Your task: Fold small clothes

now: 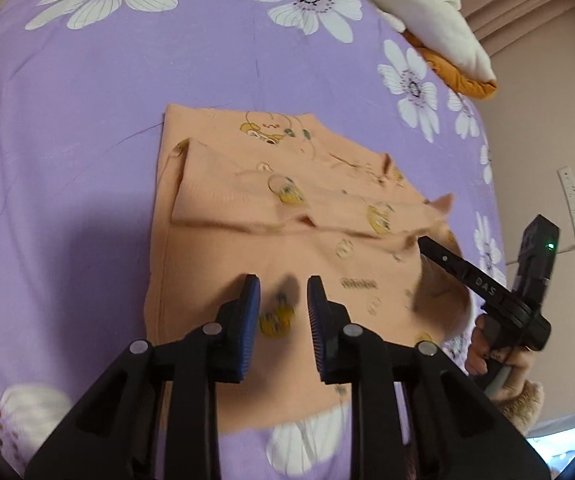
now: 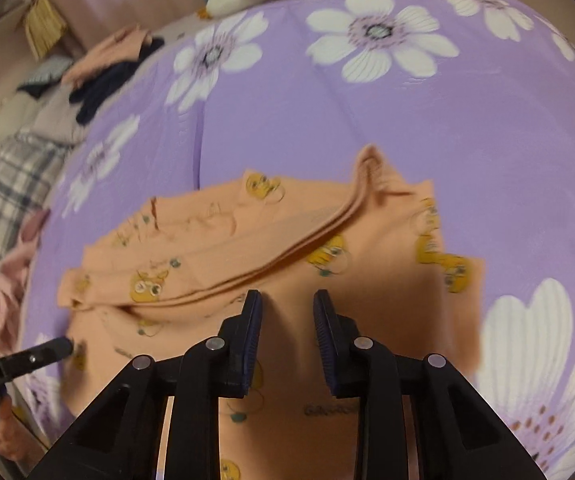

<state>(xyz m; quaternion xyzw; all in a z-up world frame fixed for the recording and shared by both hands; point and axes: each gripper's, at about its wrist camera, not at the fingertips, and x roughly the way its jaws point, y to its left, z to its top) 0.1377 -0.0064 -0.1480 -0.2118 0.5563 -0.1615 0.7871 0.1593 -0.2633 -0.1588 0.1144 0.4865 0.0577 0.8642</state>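
Slippage threatens: both spread tongs, left [image 1: 283,298] and right [image 2: 287,312], hover gripless over the peach cartoon-print cotton garment [image 1: 287,216], whose loose folded flap could unroll mid-bed.

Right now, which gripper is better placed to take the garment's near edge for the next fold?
Left, probably. The left gripper hovers open over the peach garment's near half; the right gripper, also open, sits at its side edge.
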